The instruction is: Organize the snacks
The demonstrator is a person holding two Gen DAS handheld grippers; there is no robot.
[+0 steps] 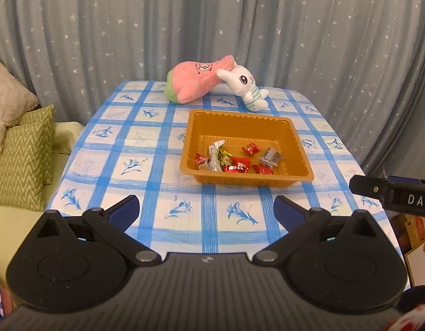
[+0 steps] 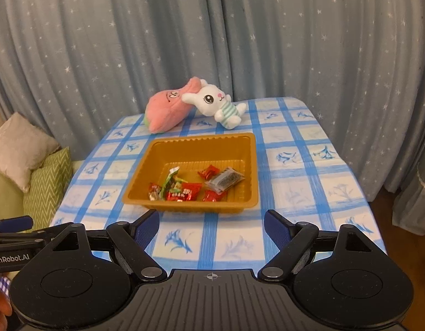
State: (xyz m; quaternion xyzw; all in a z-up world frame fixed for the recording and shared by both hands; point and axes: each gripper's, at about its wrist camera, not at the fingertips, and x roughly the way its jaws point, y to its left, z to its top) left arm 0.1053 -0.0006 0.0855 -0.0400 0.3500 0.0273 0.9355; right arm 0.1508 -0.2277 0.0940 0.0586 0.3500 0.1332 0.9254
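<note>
I see the checked tablecloth [image 1: 146, 149], two plush toys [image 1: 201, 81] at its far edge, orange tray [image 2: 146, 193] mid-table with all snacks [image 2: 184, 190] inside. Left gripper [image 1: 206, 209] and right gripper [image 2: 211, 226] both spread wide, holding nothing, near side of tray.

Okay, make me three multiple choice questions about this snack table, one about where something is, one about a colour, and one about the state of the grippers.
1. Where are the wrapped snacks?
A) in the tray B) on the cloth C) on the cushion
2. What colour is the tray?
A) green B) orange-brown C) white
3. How are the left gripper and right gripper?
A) both open, empty B) both shut C) one holding a snack

Answers: 1 A, all lie inside its walls. 2 B, its rim and floor show that. 3 A, fingers are spread with only cloth between.
</note>
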